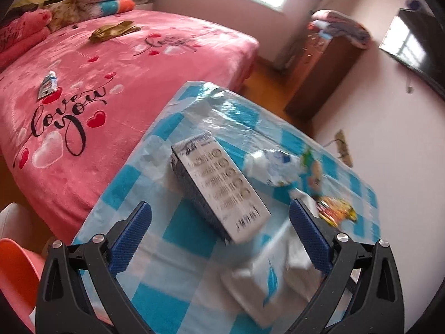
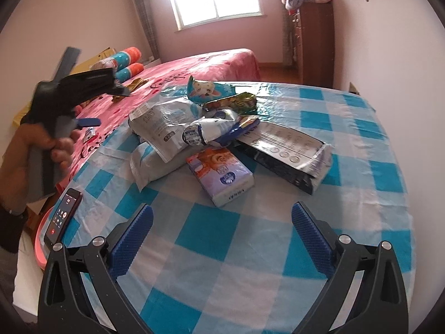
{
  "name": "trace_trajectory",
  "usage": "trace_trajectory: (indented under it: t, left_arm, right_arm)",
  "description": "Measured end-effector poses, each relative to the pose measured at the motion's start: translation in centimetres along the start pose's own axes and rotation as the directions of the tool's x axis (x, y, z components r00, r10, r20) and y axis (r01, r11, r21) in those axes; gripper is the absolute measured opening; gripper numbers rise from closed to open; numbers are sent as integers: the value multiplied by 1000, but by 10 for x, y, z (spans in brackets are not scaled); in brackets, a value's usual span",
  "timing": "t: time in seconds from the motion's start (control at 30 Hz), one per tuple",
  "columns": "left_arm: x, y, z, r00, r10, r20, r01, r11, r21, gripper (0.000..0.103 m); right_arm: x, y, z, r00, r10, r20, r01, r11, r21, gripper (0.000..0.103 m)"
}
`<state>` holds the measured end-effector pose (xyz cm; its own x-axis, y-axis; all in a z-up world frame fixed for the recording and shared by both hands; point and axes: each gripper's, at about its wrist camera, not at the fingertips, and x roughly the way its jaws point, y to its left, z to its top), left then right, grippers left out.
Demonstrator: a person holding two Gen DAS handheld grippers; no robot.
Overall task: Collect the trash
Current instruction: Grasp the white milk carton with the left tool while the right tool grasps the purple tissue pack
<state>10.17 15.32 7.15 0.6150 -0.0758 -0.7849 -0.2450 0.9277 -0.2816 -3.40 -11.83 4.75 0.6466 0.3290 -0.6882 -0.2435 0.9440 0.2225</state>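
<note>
A pile of trash lies on the blue-checked table (image 2: 250, 250): a grey and black carton (image 2: 289, 153), a tissue pack (image 2: 222, 175), silver-white bags (image 2: 161, 128) and snack wrappers (image 2: 230, 101). In the left wrist view the carton (image 1: 219, 183) lies just ahead of my open, empty left gripper (image 1: 219, 217), with a white bag (image 1: 267, 281) under the jaws and crumpled wrappers (image 1: 275, 167) beyond. My right gripper (image 2: 222, 217) is open and empty, above the table just short of the tissue pack. The left gripper also shows in the right wrist view (image 2: 86, 122), held in a hand at the left.
A phone (image 2: 64, 215) lies at the table's left edge. A pink bed (image 1: 97, 83) stands beside the table, with a small tube (image 1: 47, 85) and a gold wrapper (image 1: 111, 32) on it. An orange chair (image 1: 16, 272) is at lower left. A wooden cabinet (image 2: 314, 44) stands by the wall.
</note>
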Motion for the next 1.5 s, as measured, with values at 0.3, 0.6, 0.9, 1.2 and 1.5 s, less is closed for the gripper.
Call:
trace_trajectory:
  t: [0.3, 0.6, 0.9, 1.2, 1.5]
  left_arm:
    - [53, -9, 15, 983, 157, -93, -156, 988, 16, 99]
    - [73, -14, 18, 976, 183, -119, -179, 983, 43, 91]
    - [75, -16, 3, 980, 135, -148, -126, 990, 65, 64]
    - [61, -12, -17, 986, 87, -141, -74, 993, 94, 64]
    - [26, -9, -42, 994, 51, -93, -35, 986, 166, 64]
  right_arm:
    - [41, -2, 17, 997, 47, -63, -50, 998, -40, 98]
    - [72, -4, 25, 993, 34, -114, -40, 998, -50, 82]
    - [86, -1, 31, 992, 14, -125, -23, 997, -74, 82]
    - [92, -1, 30, 993, -14, -120, 4, 997, -83, 76]
    - [83, 2, 24, 995, -17, -95, 11, 998, -61, 58]
